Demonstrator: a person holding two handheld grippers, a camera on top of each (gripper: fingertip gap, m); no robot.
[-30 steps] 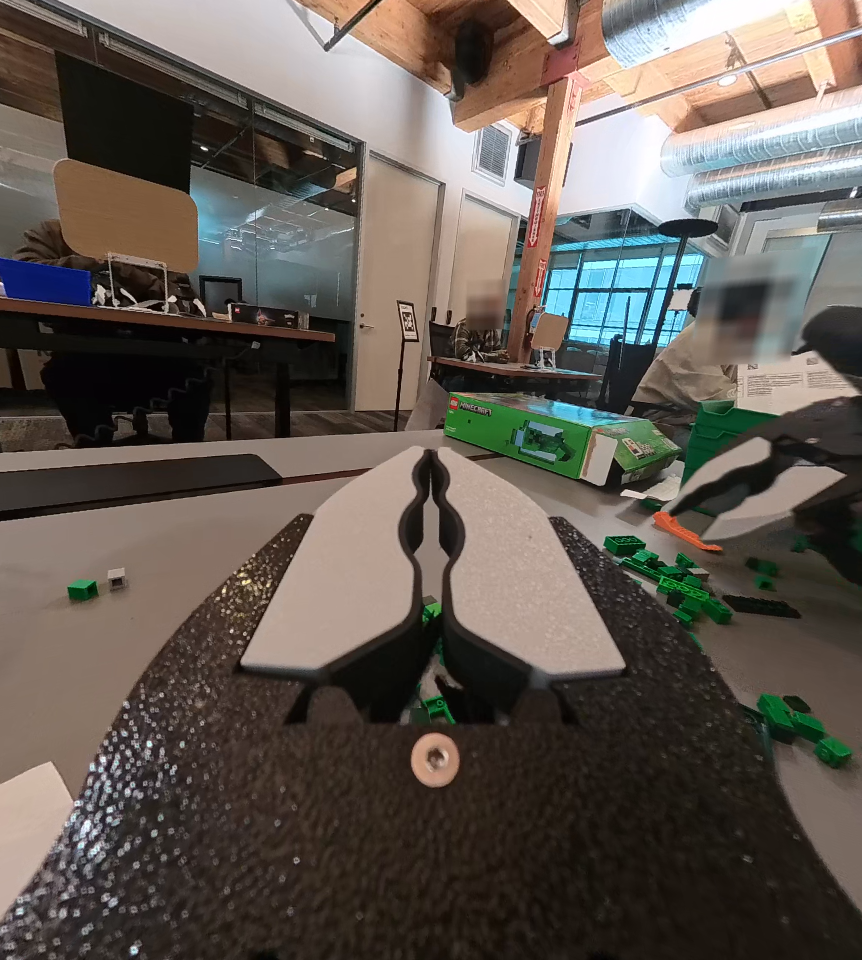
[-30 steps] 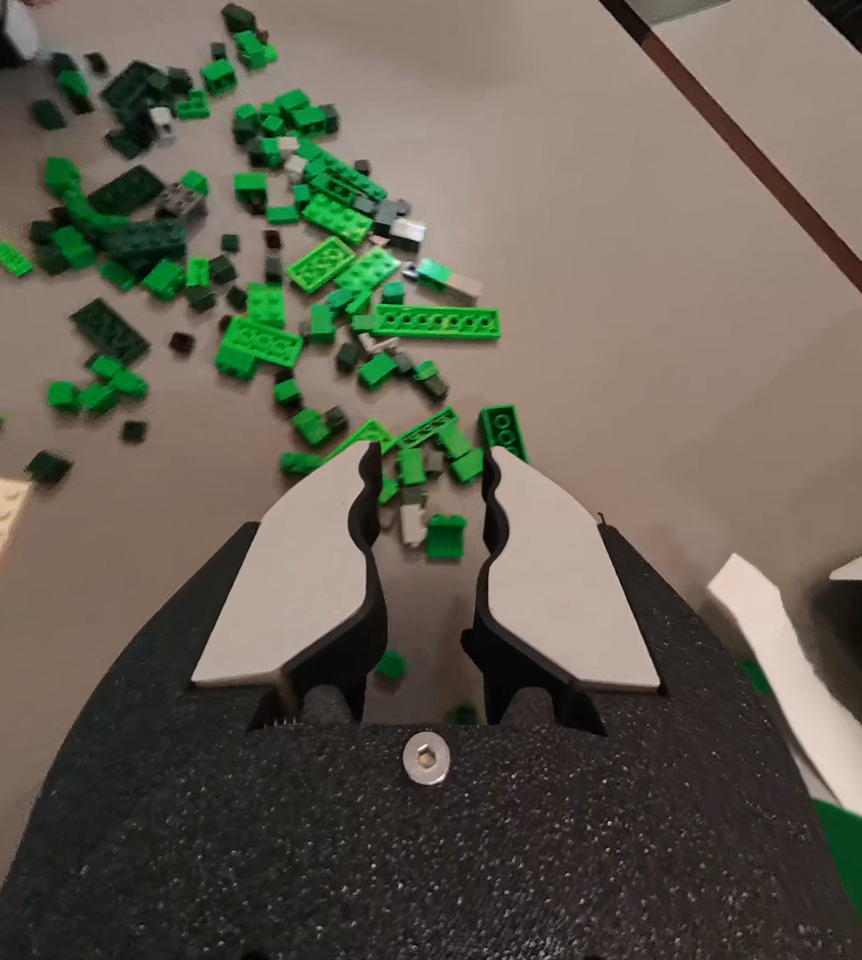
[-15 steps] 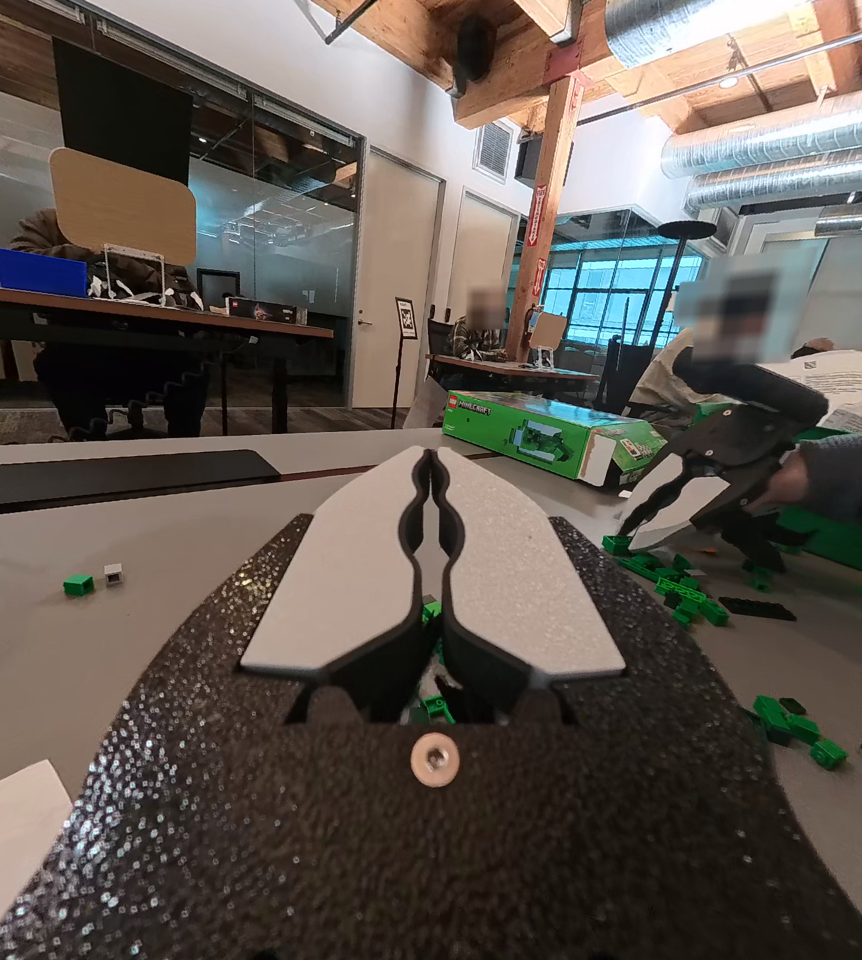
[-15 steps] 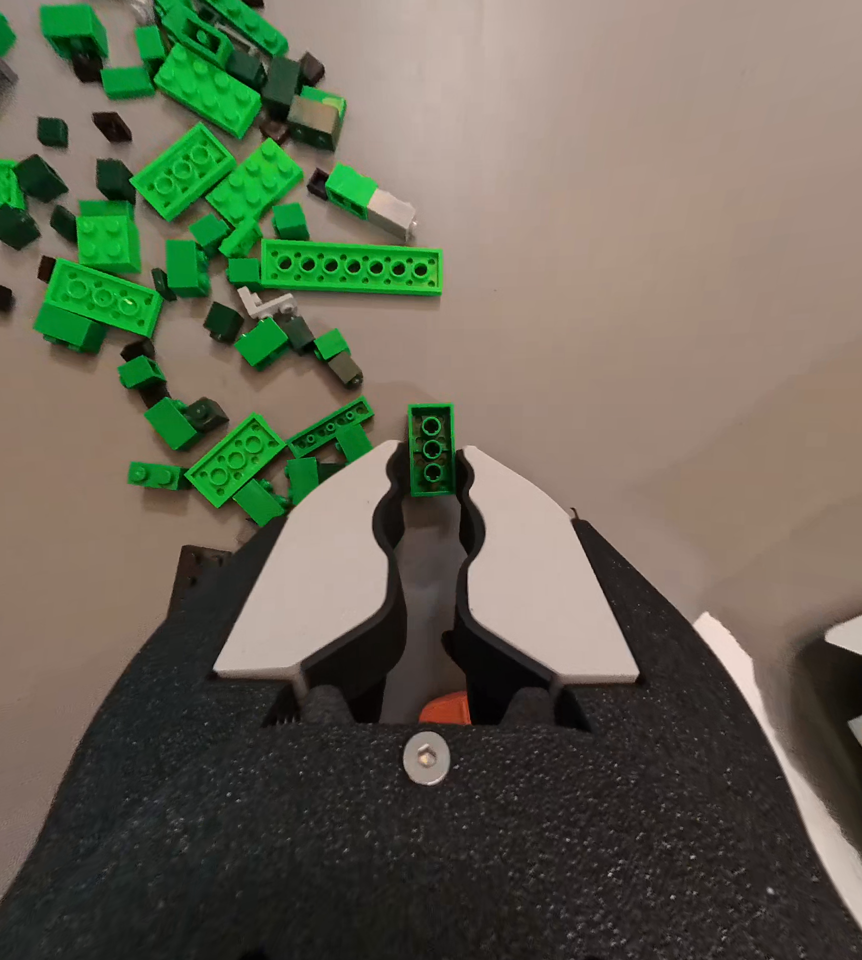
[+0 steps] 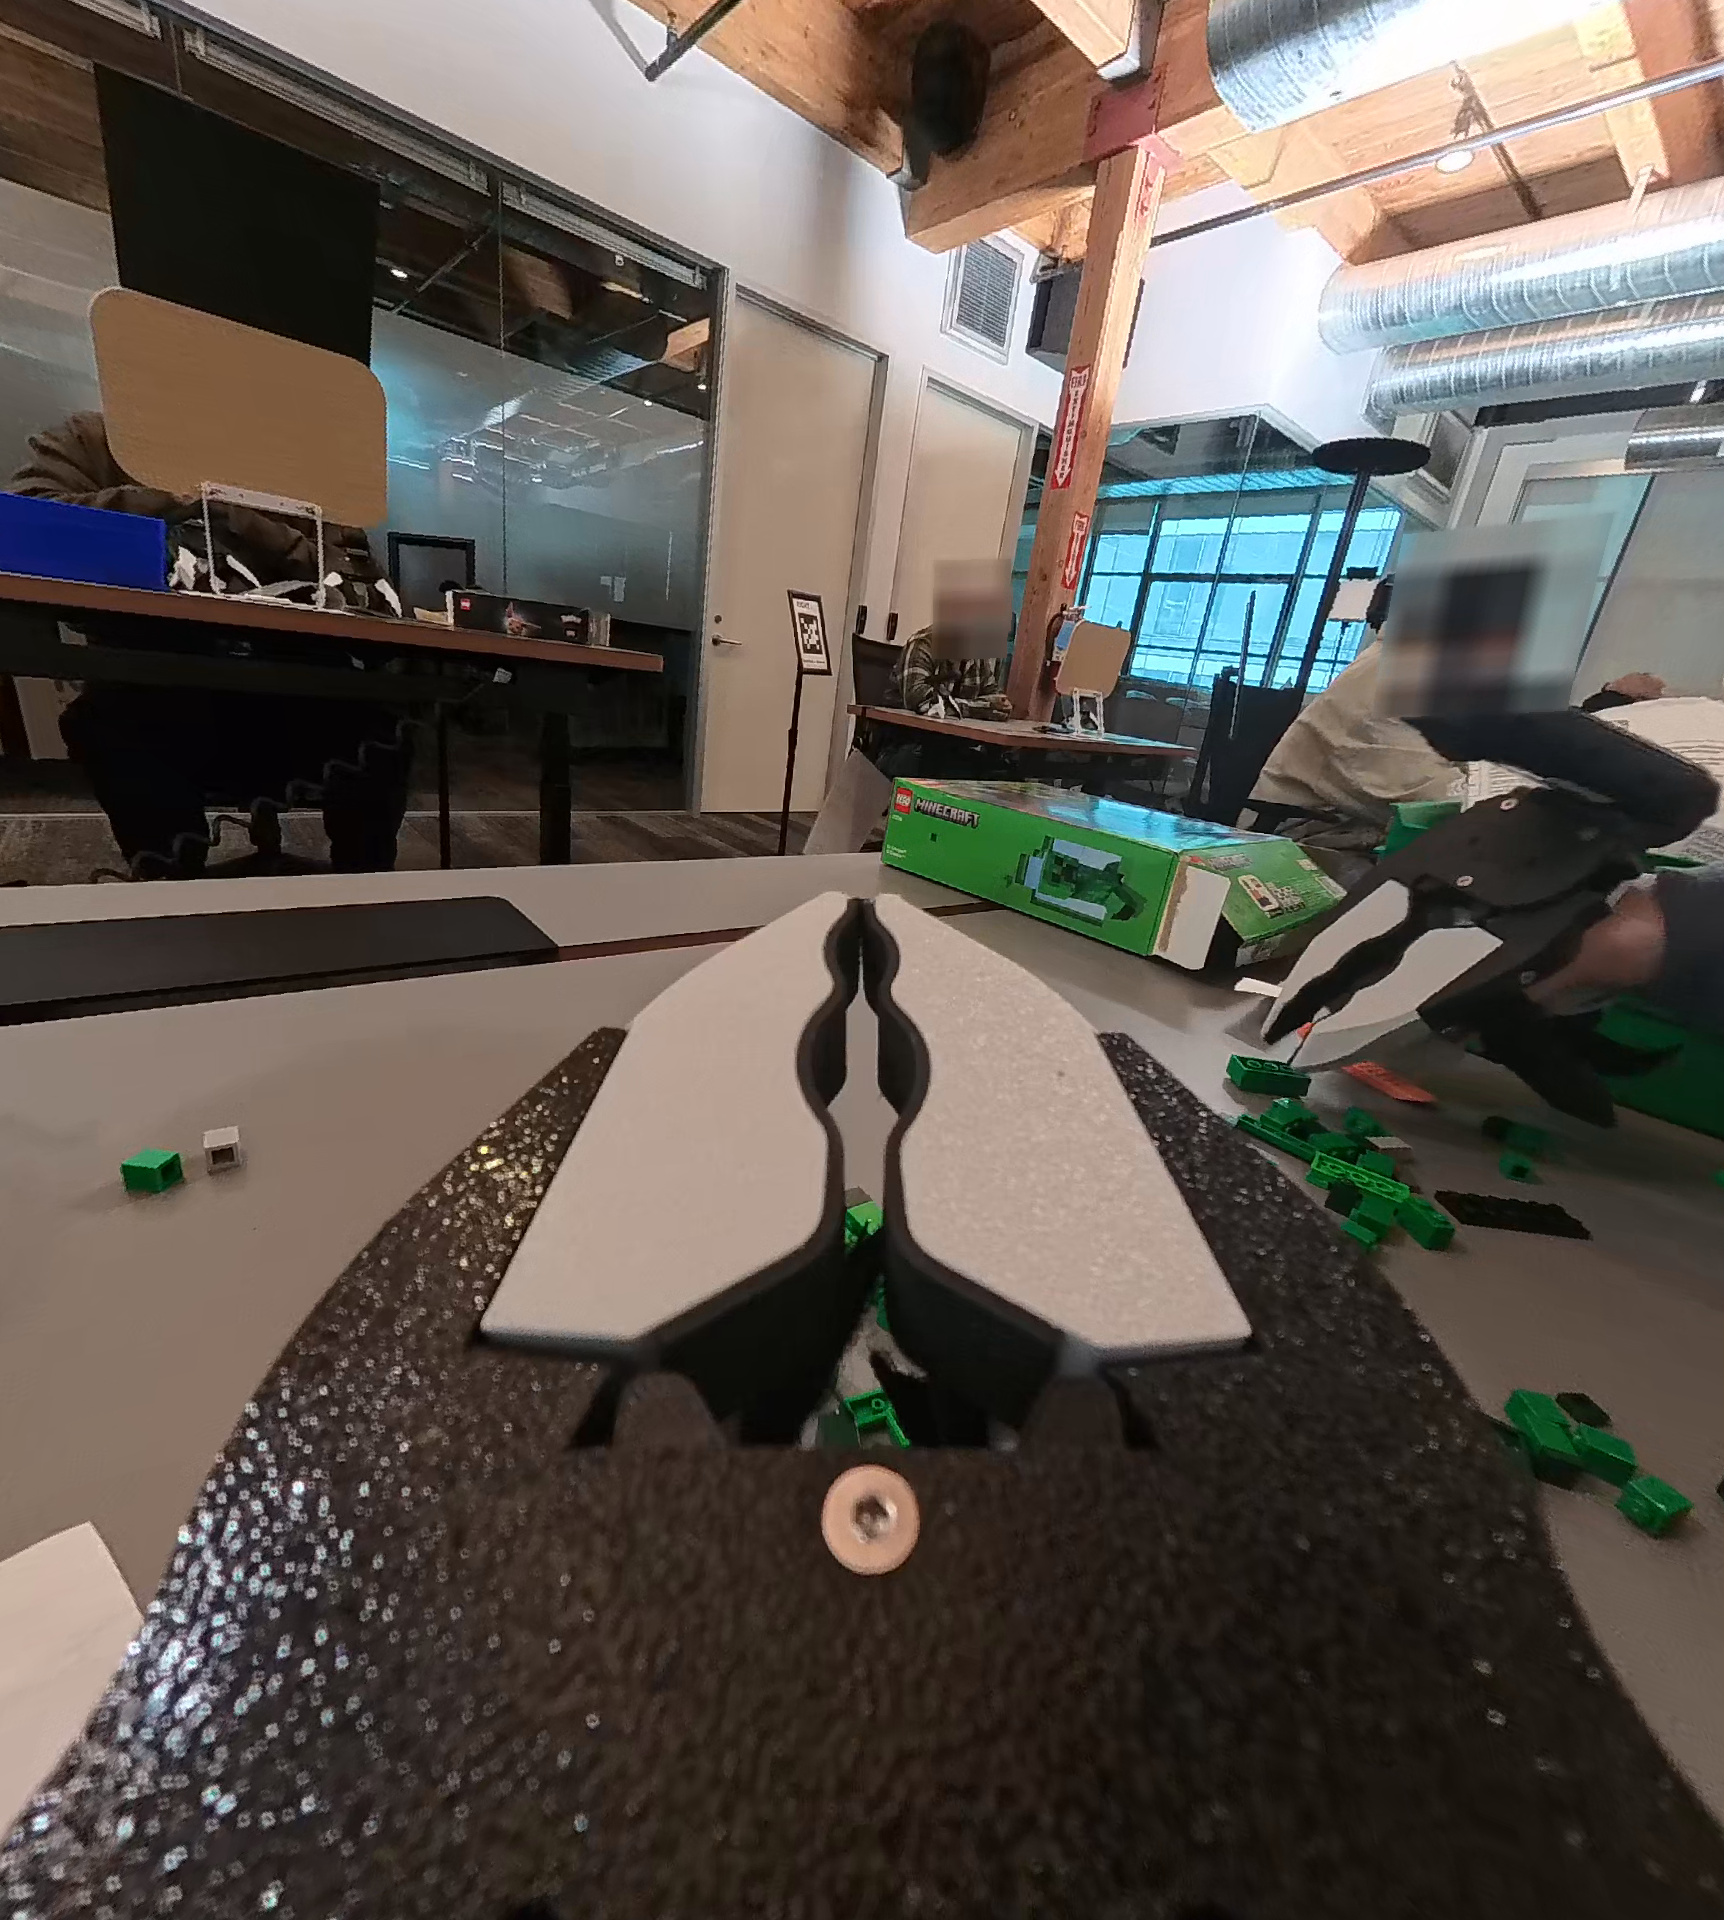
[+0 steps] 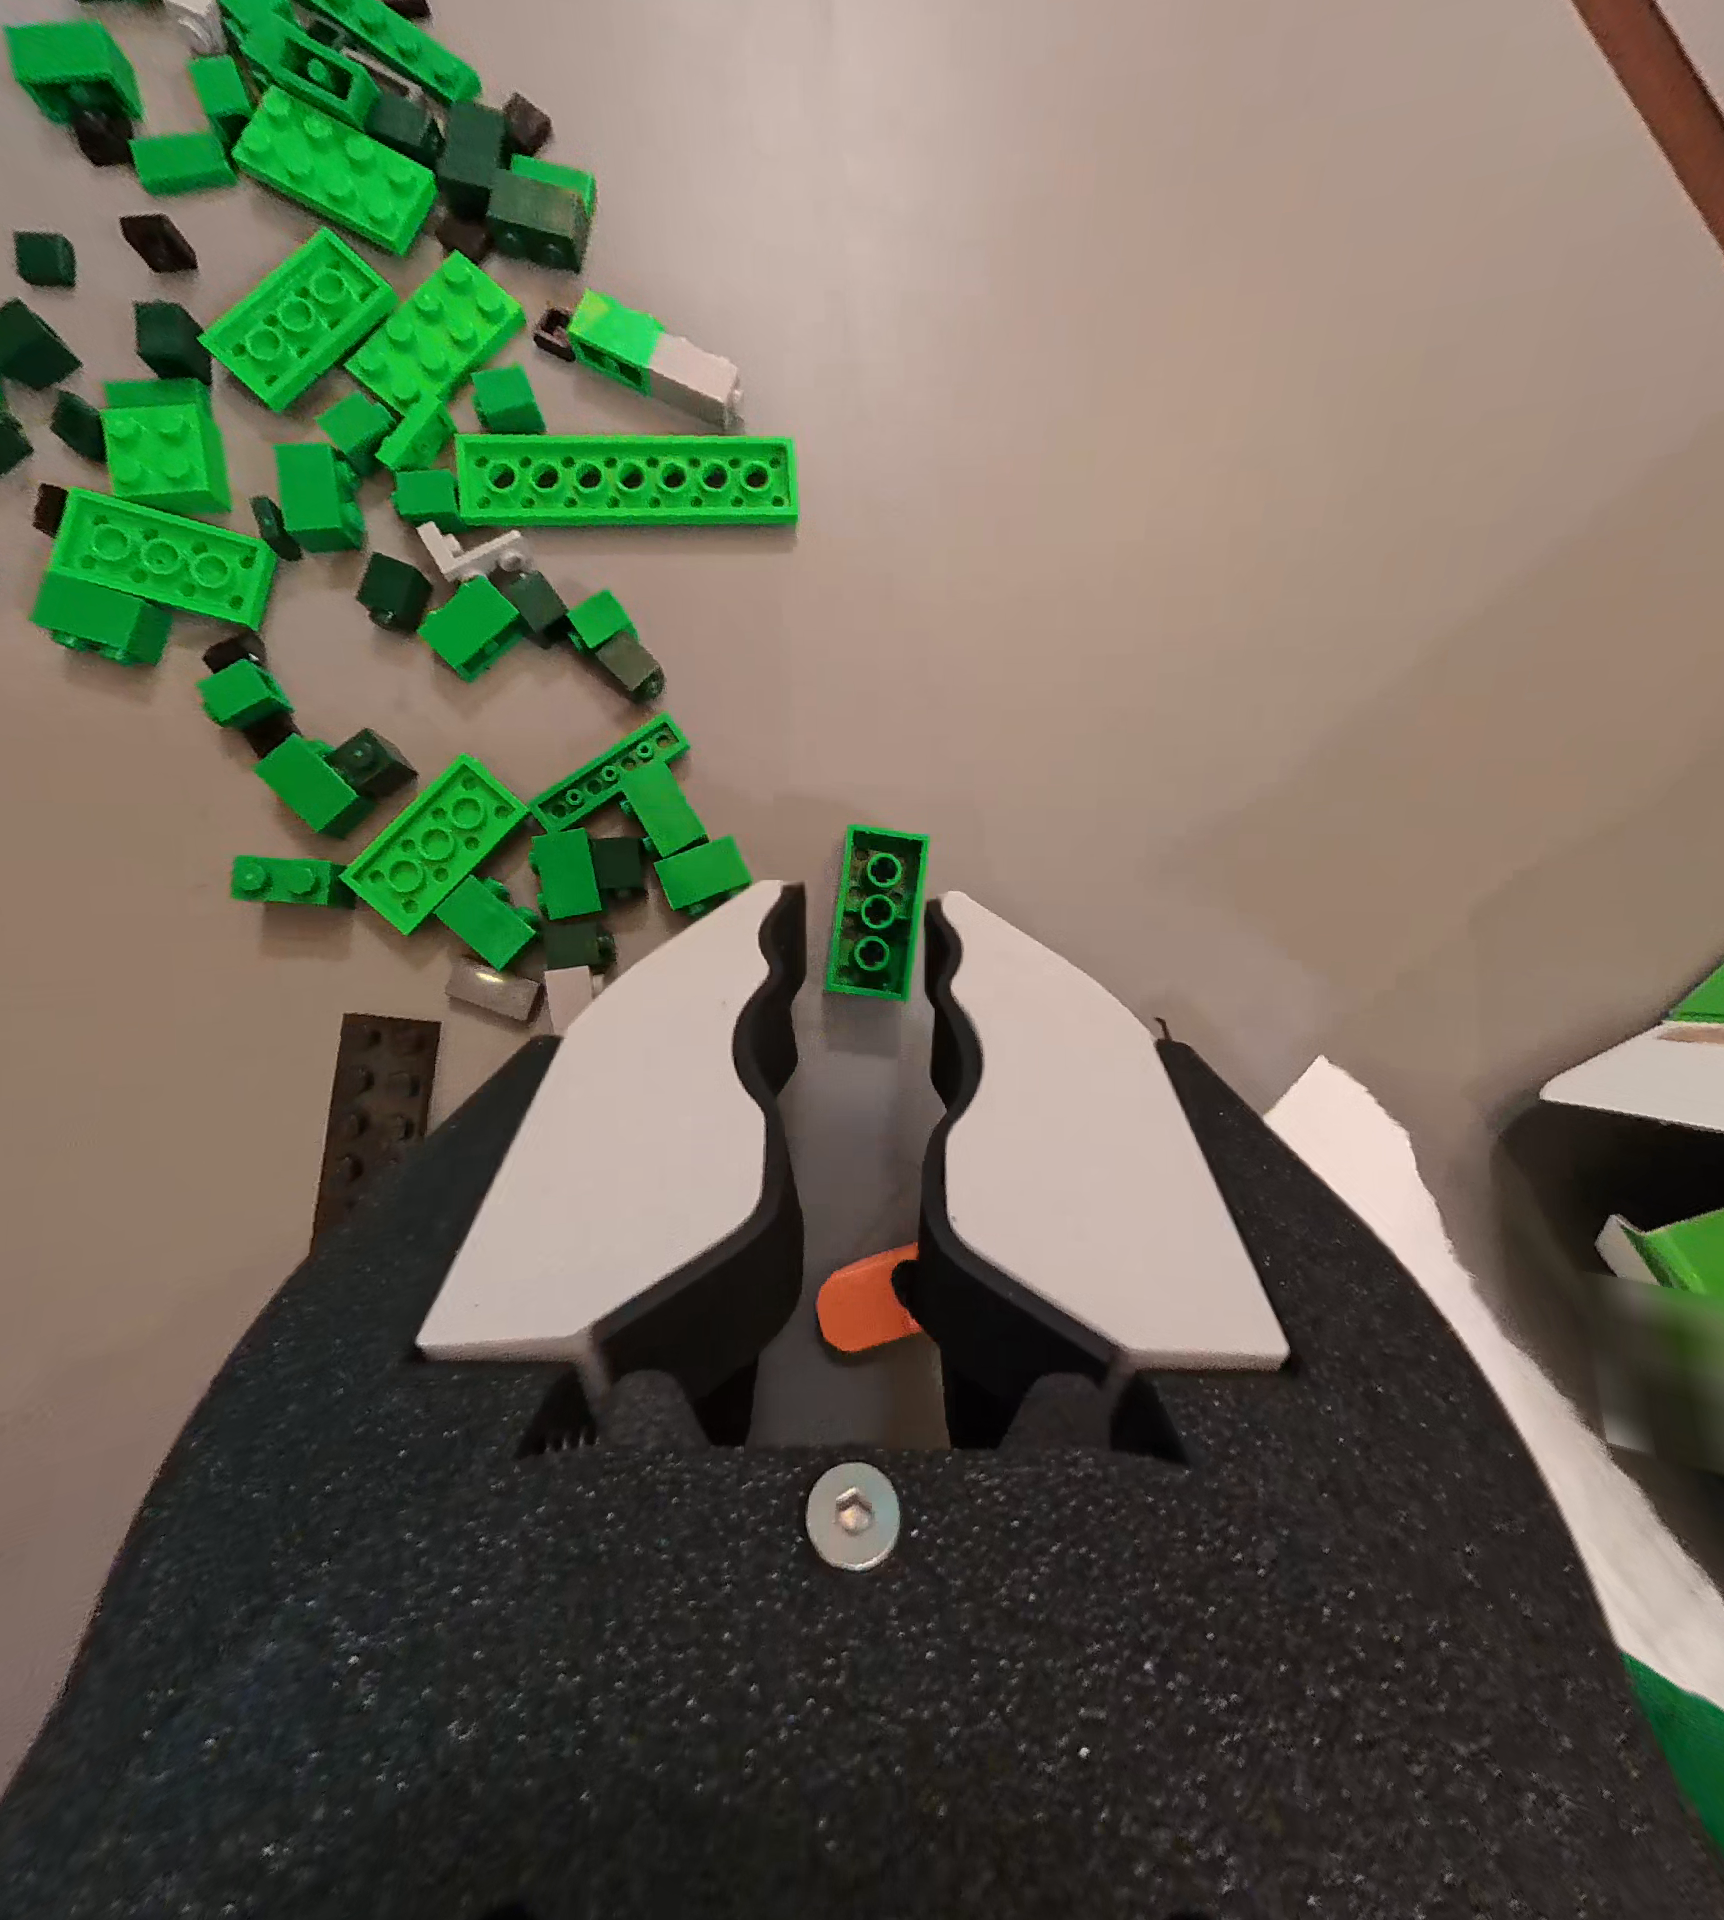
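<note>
Right claw (image 6: 863, 904) parted around upturned green brick (image 6: 876, 912) on grey surface (image 6: 1253, 520), apparently not touching; left claw (image 5: 860, 914) closed, empty, raised above scattered pieces.

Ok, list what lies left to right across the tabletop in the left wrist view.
Green block → small grey block → left gripper, jaws shut → green box → right gripper over a pile of green bricks.

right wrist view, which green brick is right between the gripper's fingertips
The dark green brick lying upside down, three round tubes showing. It sits alone between the open tips of the right gripper, apart from the scattered green pile to its left.
</note>
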